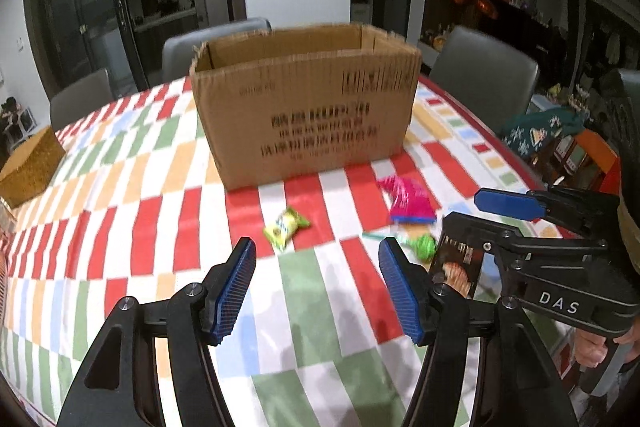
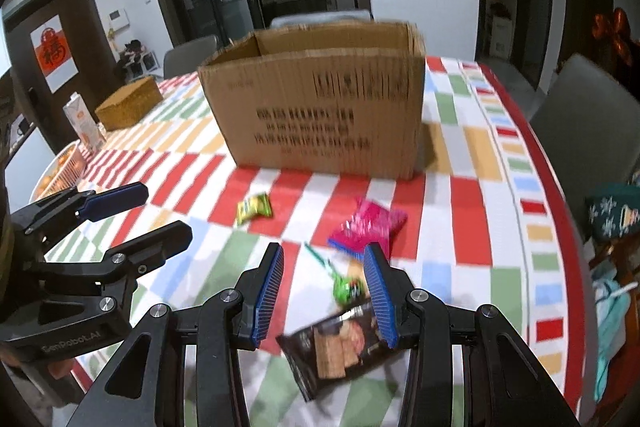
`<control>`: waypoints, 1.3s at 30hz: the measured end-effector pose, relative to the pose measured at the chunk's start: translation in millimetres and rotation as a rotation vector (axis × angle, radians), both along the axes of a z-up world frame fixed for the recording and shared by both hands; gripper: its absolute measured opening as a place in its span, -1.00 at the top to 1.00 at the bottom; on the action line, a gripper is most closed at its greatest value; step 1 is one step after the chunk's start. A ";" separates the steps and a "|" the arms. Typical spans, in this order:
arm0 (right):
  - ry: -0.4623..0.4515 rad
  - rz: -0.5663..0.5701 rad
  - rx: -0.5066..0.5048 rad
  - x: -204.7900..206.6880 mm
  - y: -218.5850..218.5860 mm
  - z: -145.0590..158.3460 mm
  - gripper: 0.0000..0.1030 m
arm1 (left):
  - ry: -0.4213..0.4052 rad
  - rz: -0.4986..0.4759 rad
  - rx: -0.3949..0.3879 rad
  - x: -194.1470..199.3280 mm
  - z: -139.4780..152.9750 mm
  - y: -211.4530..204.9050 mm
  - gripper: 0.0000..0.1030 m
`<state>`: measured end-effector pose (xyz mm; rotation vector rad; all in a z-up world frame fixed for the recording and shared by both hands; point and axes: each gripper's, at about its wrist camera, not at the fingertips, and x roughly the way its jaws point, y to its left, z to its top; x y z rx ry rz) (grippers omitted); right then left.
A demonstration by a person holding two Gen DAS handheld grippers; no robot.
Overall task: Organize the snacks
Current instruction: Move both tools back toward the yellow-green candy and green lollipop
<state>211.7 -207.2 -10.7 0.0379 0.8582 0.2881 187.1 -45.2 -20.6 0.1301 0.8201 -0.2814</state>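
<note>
Snacks: yellow-green candy; pink packet; dark cracker pack.

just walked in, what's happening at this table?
A person holds two grippers over a checkered tablecloth, sorting snacks. Left gripper and right gripper are both open and empty. A dark biscuit packet, green lollipop, pink packet and yellow candy lie loose before the open cardboard box.
</note>
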 end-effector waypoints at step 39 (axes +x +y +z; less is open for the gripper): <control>0.164 -0.001 -0.048 38.0 18.3 -70.4 0.49 | 0.123 0.044 0.049 56.5 -67.3 19.8 -0.22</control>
